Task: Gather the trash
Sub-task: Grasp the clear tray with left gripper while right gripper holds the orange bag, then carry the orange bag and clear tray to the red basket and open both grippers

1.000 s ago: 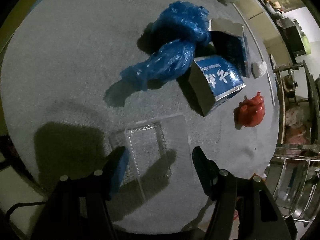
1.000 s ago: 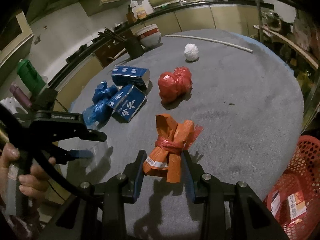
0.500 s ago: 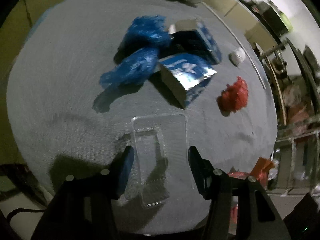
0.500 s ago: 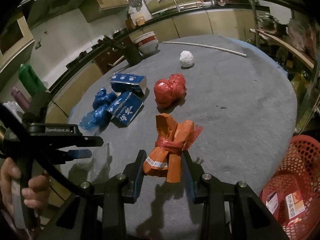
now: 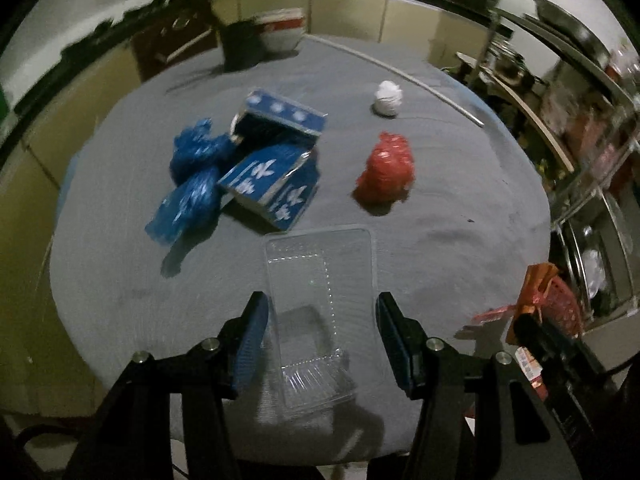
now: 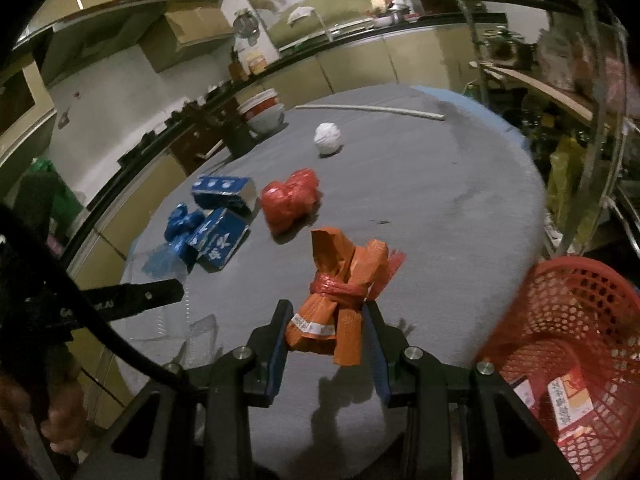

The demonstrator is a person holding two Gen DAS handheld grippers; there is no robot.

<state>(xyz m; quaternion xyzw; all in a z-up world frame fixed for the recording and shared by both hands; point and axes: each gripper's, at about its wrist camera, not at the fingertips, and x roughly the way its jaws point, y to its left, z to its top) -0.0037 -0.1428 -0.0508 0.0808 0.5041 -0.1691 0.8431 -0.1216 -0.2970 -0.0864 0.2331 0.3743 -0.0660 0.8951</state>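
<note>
Between the jaws of the left gripper (image 5: 320,332) sits a clear, thin-walled plastic clamshell tray (image 5: 320,300), lifted off the round grey-covered table (image 5: 460,208); the jaws stand at a middling width with both pads against its flimsy sides. The likeliest trouble is that this springy shell buckles or slides out if the wrist tips further. The right gripper (image 6: 326,334), drawn narrow, clamps a knotted orange plastic wrapper bundle (image 6: 344,284) just short of the red perforated basket (image 6: 568,320); a release too early would drop it onto the table edge. Still lying farther off are the crumpled blue plastic bag (image 5: 192,188), two blue printed cartons (image 5: 276,184), a red crumpled bag (image 5: 388,168) and a white paper ball (image 5: 387,98).
</note>
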